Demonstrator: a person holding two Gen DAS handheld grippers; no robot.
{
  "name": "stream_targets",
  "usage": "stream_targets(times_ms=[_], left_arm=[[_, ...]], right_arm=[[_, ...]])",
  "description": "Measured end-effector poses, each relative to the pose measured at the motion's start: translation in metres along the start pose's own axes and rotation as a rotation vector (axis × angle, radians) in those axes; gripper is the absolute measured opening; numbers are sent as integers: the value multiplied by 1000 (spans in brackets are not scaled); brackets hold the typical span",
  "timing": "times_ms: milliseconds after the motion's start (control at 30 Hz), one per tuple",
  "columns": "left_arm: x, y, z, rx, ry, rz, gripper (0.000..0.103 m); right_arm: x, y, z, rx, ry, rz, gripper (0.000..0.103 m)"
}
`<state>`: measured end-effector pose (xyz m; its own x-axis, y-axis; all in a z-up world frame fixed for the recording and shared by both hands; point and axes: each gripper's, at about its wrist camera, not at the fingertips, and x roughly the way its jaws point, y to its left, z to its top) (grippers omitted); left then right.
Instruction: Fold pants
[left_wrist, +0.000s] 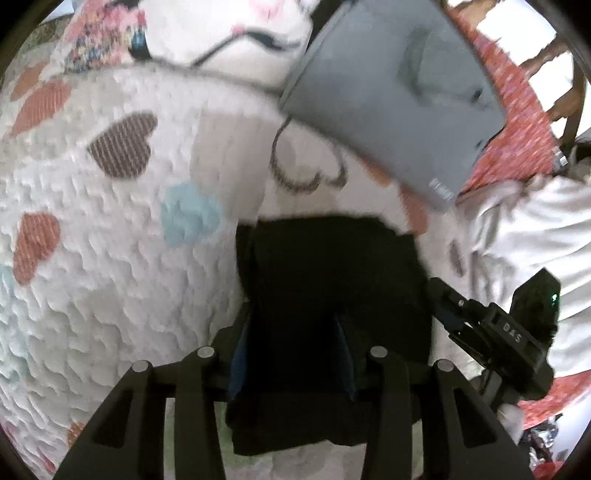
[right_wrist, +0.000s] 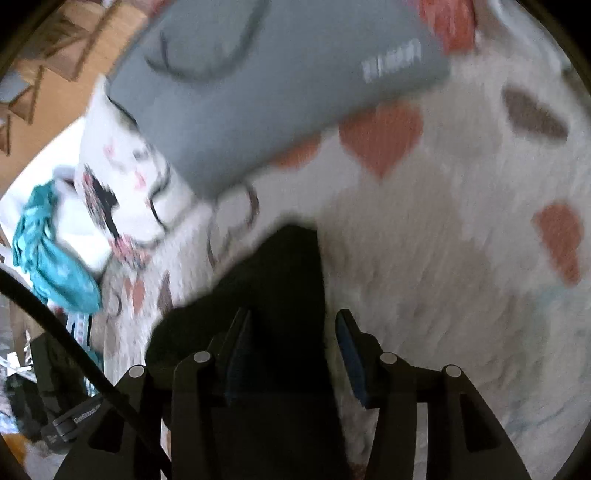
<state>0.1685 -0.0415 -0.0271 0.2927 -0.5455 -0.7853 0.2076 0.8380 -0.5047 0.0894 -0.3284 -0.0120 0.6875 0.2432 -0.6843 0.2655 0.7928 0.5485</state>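
Between the two fingers of the left gripper (left_wrist: 293, 354) hangs a bunch of black cloth, the pants (left_wrist: 325, 280). The blue pads sit tight against its sides, so the jaws look closed on it, at a narrow setting. The cloth is plain, very dark and shows no seam or pocket; it is thick, as if doubled. It spreads from below the fingers up and away from them, ending in a fairly straight edge over the blanket (left_wrist: 110, 258).

In the right gripper (right_wrist: 293, 350) the pants (right_wrist: 291, 280) lie against the left pad, while the right pad stands clear with white blanket (right_wrist: 443, 277) showing in the gap. These jaws are partly open, not pressing. Here the cloth narrows to a blunt tip pointing straight away from the fingers, its long line running along them.

The blanket is fluffy white with coloured hearts. Beyond lies a folded grey garment (left_wrist: 391, 103), touching a white printed pillow (left_wrist: 236, 40).
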Motion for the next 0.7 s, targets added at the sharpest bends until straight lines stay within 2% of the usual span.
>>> stream_targets(times_ms=[33,100,133,200,267,367,433,500,533,700], left_arm=[[-11,0,5,-2,-48,8,39],[-25,-4,12,11,-127,45,39],[-27,-5,15,15,-141,48,39],[-24,-9,17,22,-143,8,40],[-9,-16,18,40,-115,4,41],[20,-22,19,54,-74,51,41],[40,-18,23,40,-41,81,43],[50,-11,25,14,-39,96,56],[52,-7,26,2,-32,101,67],[46,3,31,-71,-11,40,69]], right_arm=[[-9,3,5,0,-45,6,52],[-20,6,17,8,-110,95,52],[-21,7,21,10,-119,153,52],[-14,9,26,13,-94,256,52],[-1,10,26,19,-43,312,52],[29,5,24,23,23,286,52],[45,-8,23,56,49,231,50],[54,-17,21,59,55,151,49],[59,-20,20,64,58,152,49],[42,-16,24,56,11,156,50]])
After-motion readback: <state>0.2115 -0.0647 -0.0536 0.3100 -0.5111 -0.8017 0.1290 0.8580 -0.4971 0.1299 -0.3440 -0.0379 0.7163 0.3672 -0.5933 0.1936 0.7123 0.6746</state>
